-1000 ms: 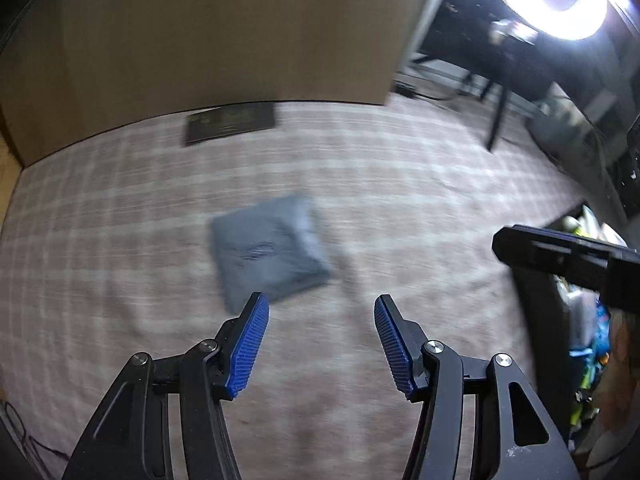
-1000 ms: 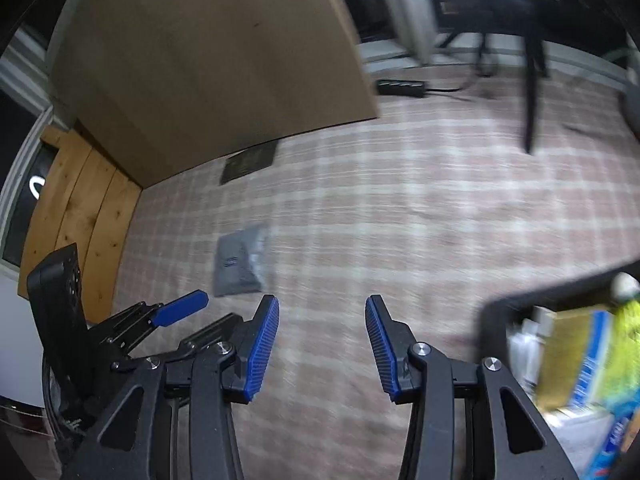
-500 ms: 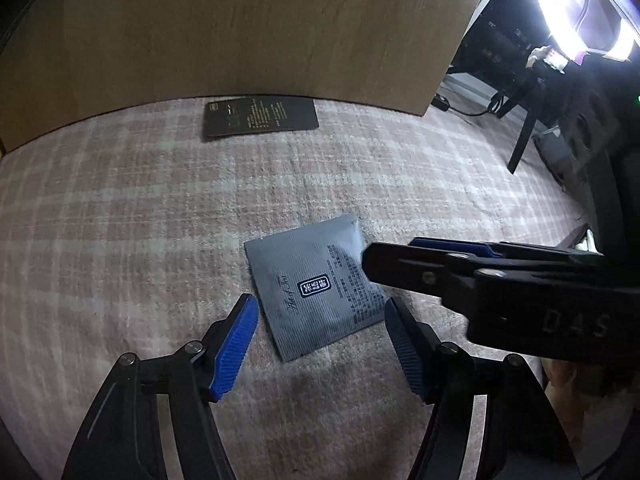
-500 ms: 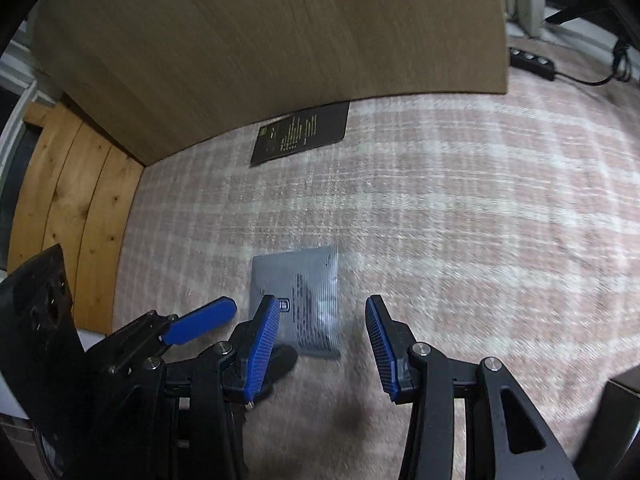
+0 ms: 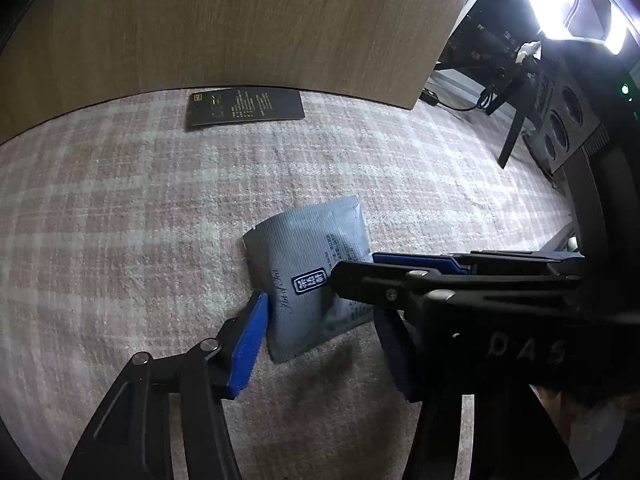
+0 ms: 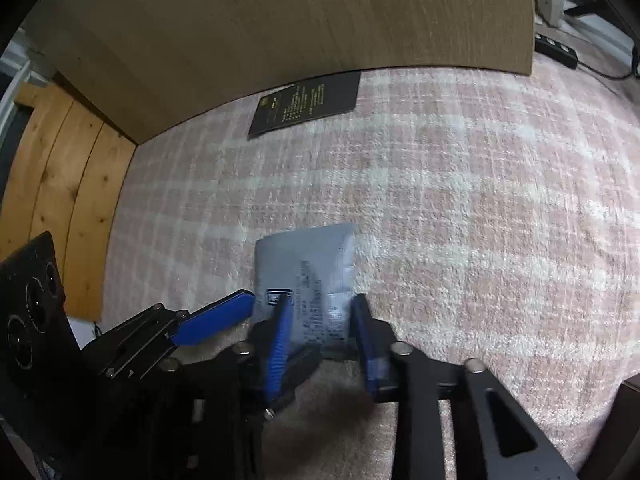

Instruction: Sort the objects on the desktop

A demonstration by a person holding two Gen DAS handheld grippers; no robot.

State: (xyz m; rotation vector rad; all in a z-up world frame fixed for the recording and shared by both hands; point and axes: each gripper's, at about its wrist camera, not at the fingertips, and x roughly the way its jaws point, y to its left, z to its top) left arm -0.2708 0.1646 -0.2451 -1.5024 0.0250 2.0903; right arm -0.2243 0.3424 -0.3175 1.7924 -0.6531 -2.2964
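A grey foil sachet (image 5: 308,268) with a small dark label lies flat on the pink checked cloth; it also shows in the right wrist view (image 6: 310,276). My left gripper (image 5: 324,344) is open, its blue pads straddling the sachet's near end. My right gripper (image 6: 320,336) is open too, its pads on either side of the sachet's near edge; in the left wrist view it reaches in from the right across the sachet. A black card (image 5: 245,107) with gold print lies at the far edge of the cloth by the wooden panel, also in the right wrist view (image 6: 306,103).
An upright wooden panel (image 5: 240,24) borders the cloth at the back. A pine board (image 6: 56,200) stands at the left. A bright ring lamp (image 5: 568,8), stand legs and a power strip (image 6: 556,50) are at the far right.
Both grippers have moved forward and down onto the grey sachet and now straddle it. The right gripper has swung in from the right across the left wrist view. The sachet's far edge has lifted slightly.
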